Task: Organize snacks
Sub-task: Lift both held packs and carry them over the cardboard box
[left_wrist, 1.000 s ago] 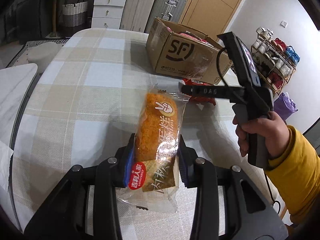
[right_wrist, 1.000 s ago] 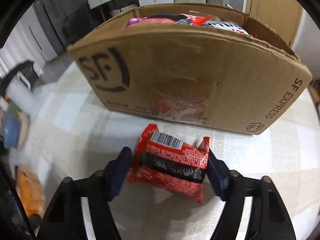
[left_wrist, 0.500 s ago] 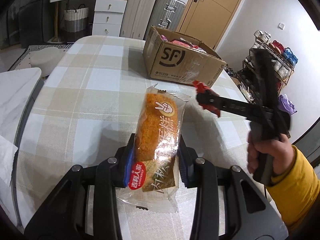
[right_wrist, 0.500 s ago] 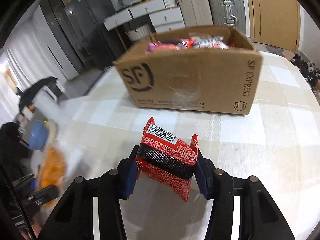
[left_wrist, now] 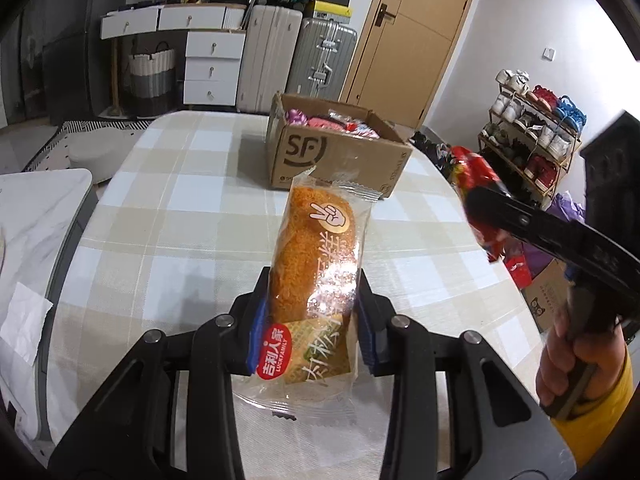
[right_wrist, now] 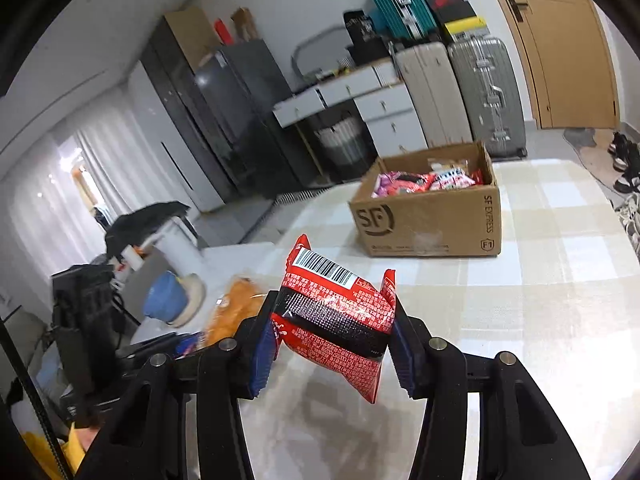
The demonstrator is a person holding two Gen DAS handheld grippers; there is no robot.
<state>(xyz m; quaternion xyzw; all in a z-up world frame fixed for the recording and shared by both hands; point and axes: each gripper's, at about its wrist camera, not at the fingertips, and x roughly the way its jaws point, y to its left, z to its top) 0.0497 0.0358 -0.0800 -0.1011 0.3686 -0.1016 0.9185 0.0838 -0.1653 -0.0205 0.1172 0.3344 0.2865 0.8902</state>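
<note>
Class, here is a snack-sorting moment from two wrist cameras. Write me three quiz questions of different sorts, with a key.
1. True or false: the cardboard box is empty.
2. Which hand-held gripper holds the red snack packet: A left, B right?
3. Fill in: the left hand-held gripper is shut on the ____ cake packet.

Key: 1 false, snacks lie inside; 2 B, the right hand-held gripper; 3 orange.

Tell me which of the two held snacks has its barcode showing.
The red packet in the right gripper; its white barcode faces up. The orange cake in the left gripper shows only its printed front.
</note>
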